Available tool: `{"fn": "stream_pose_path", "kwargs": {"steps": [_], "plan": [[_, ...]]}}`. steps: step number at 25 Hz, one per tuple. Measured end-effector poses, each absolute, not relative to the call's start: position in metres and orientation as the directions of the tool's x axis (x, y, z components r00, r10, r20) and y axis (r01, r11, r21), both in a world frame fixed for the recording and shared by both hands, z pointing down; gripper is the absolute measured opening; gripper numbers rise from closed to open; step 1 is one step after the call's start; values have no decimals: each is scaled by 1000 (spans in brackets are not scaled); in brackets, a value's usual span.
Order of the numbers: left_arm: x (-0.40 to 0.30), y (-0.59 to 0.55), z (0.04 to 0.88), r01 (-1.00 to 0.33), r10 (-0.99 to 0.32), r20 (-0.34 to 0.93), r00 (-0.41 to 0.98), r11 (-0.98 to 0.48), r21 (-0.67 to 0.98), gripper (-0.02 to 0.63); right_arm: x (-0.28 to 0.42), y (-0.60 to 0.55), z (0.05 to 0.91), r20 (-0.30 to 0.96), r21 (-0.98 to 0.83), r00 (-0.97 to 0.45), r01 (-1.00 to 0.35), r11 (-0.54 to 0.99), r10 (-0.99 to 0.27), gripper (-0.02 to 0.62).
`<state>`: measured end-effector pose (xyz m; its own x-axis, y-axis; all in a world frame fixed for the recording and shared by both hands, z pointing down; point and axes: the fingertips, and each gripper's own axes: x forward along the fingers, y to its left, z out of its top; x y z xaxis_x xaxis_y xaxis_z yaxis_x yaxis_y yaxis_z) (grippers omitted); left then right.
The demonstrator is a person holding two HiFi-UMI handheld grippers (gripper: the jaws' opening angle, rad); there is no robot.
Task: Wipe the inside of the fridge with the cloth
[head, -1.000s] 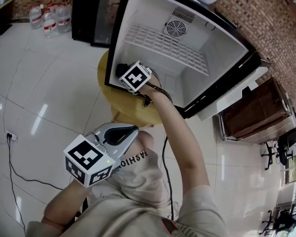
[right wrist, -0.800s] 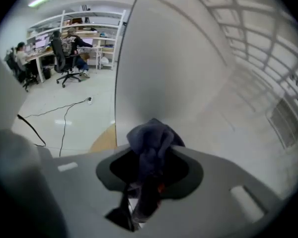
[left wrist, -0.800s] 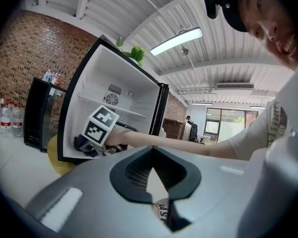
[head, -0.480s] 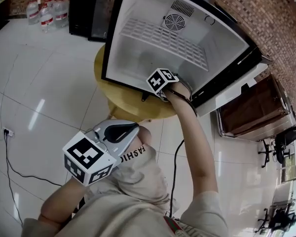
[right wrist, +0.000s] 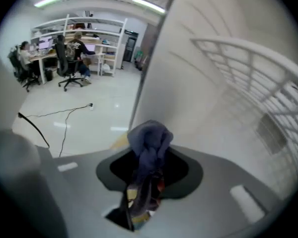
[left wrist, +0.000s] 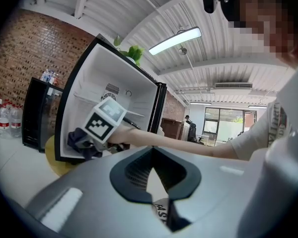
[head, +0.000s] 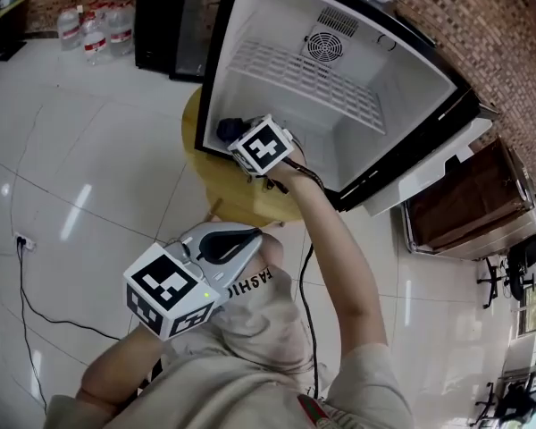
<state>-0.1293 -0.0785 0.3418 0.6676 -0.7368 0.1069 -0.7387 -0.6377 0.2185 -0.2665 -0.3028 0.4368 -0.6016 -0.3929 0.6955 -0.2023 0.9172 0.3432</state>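
The small fridge [head: 429,88] stands open on a low round yellow table [head: 237,195], its white inside bare apart from a wire shelf [head: 313,83]. My right gripper [head: 238,138] is at the left front corner of the fridge floor, shut on a dark blue cloth [head: 229,130]. In the right gripper view the cloth [right wrist: 149,140] bunches out of the right gripper [right wrist: 147,178], beside the white side wall [right wrist: 208,108]. The left gripper [head: 253,233] is shut and empty, low by the person's lap. The left gripper view shows the cloth [left wrist: 81,144] at the fridge's [left wrist: 97,83] lower edge.
A black cabinet [head: 165,25] and water bottles [head: 94,29] stand left of the fridge. A cable [head: 27,275] trails over the white tiled floor. A wooden unit [head: 464,204] and brick wall [head: 500,52] are on the right. A round fan vent [head: 324,46] is on the fridge's back wall.
Half a second ago the right gripper with the cloth was at the right front of the fridge floor; it has swept back to the left front corner. The left gripper has kept still.
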Motion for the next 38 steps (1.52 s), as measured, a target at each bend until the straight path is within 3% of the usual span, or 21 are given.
{"fn": "stream_pose_path", "kwargs": {"steps": [2,4,9,11,14,16,18,20,22,25,27,31,38], "plan": [[-132,-79,342,-742,-741,104,664,-633,220,0,-302,-286,456,716,341,-617,-99,935,-326,114],[-134,-79,340,-745,-746,98,659,-629,221,0,-304,-290,467,729,407,-577,-68,911,-369,114],[-136,-79,340,-744,-746,96,659,-628,228,0,-231,-309,468,731,462,-487,-165,872,-479,114],[-135,-79,343,-739,-740,102,664,-630,238,0,-175,-329,469,754,500,-345,-250,829,-559,112],[-133,-81,345,-734,-735,106,669,-633,245,0,-84,-357,475,784,587,-11,-315,746,-621,112],[-131,-80,344,-733,-734,103,671,-636,242,0,-37,-367,480,756,655,204,-252,713,-622,112],[-126,-78,343,-731,-732,101,674,-640,236,0,-21,-368,484,724,683,291,-172,710,-626,112],[-123,-76,341,-732,-732,101,674,-642,228,0,-35,-365,480,715,696,229,-144,703,-661,114],[-126,-77,339,-738,-739,97,667,-638,221,0,-80,-362,456,673,726,11,-199,658,-739,114],[-134,-80,337,-751,-753,94,651,-622,221,0,-166,-357,399,466,703,-410,-366,609,-784,114],[-140,-83,337,-762,-766,87,637,-609,221,0,-211,-361,370,310,656,-578,-445,610,-755,114],[-151,-85,337,-775,-781,79,619,-592,221,0,-274,-401,342,130,650,-615,-540,535,-778,114],[-172,-88,337,-793,-804,68,591,-562,236,0,-313,-454,336,63,714,-571,-547,437,-818,110]]}}
